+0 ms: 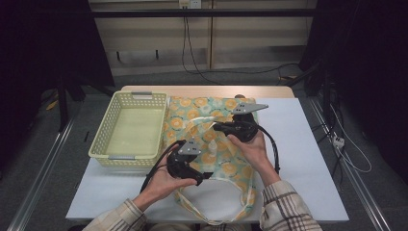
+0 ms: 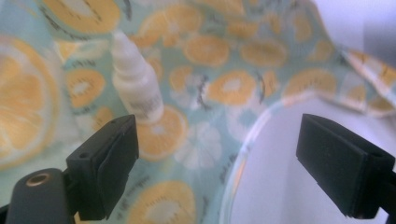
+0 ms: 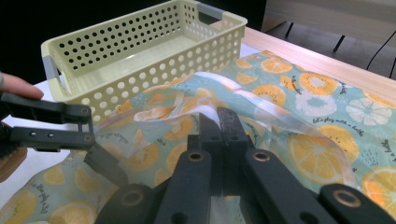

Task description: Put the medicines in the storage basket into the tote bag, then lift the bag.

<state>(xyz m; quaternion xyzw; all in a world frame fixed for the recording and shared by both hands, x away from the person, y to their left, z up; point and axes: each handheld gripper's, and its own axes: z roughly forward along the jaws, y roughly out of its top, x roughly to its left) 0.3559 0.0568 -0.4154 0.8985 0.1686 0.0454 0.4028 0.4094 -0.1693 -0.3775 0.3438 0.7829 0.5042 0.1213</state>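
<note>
right tool (image 3: 219,122) clamped on bag strap (image 3: 261,109); left tool (image 2: 217,163) wide open, empty, nr small bottle (image 2: 137,81). centre jaws over bottle b4 closing.

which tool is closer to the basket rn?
Left. The left tool sits just off the basket's near right corner, jaws open. The right tool is further right over the fruit-print bag, shut on its clear edge.

Even overhead light brightens the table (image 1: 308,159) while the room around stays dark. The left gripper view is soft and blurred, washed pale at right; the right gripper view is sharp.
</note>
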